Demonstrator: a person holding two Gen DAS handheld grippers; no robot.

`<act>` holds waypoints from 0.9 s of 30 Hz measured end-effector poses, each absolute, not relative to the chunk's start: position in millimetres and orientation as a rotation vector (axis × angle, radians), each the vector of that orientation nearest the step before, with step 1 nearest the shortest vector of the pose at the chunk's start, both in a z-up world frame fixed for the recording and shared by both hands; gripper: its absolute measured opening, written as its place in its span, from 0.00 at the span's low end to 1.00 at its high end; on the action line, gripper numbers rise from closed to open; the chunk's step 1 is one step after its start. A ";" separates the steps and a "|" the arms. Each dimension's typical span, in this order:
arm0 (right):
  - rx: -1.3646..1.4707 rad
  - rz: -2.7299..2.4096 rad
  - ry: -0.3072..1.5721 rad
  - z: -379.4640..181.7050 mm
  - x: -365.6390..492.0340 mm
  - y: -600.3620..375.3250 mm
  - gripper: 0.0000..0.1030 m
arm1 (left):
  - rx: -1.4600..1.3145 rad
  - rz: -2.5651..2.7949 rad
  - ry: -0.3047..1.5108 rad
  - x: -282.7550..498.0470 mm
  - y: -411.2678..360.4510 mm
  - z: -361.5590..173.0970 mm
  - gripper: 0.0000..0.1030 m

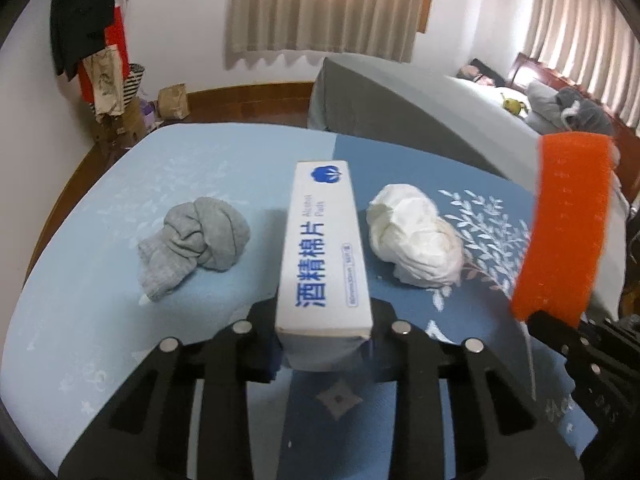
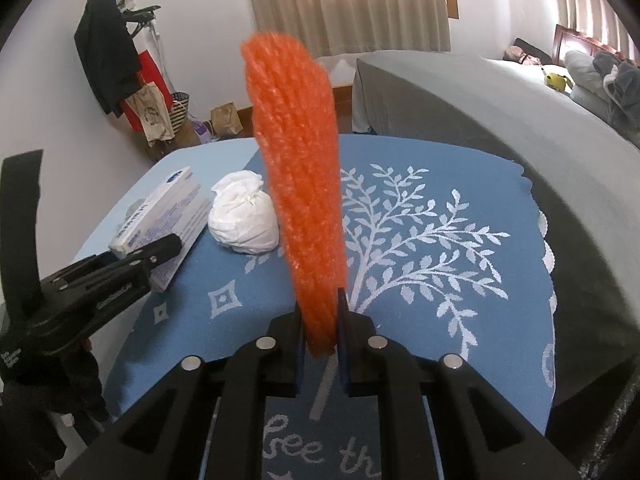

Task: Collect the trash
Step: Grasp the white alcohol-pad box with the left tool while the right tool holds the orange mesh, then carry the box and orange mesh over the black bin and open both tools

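A: How is the trash collecting going?

B: Partway, I judge. The left gripper (image 1: 324, 344) is clamping its fingers on the near end of the white box (image 1: 322, 252), which is sticking out ahead of them. The right gripper (image 2: 320, 340) is pinching the orange foam strip (image 2: 298, 168), standing up between its fingers.

A: What is left?

B: The crumpled white tissue (image 1: 414, 236) is lying just right of the left fingers' line, the knotted grey sock (image 1: 196, 240) to their left, both on the blue cloth (image 2: 420, 280). No bin is showing.
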State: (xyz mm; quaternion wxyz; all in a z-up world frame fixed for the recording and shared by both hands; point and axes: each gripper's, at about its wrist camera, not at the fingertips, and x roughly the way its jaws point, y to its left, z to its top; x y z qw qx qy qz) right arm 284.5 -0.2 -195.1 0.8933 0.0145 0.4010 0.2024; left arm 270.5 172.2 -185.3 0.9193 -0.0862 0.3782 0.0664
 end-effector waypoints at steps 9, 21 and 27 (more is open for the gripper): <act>0.042 0.418 0.811 -183.6 272.2 -8.2 0.13 | -0.162 0.119 0.719 244.6 162.3 -160.2 0.28; 0.070 0.417 0.759 -150.0 238.8 -30.3 0.13 | -0.145 0.086 0.672 198.2 133.4 -124.2 0.28; 0.072 0.424 0.743 -136.1 221.7 -39.3 0.09 | -0.159 0.081 0.679 179.9 124.9 -116.7 0.28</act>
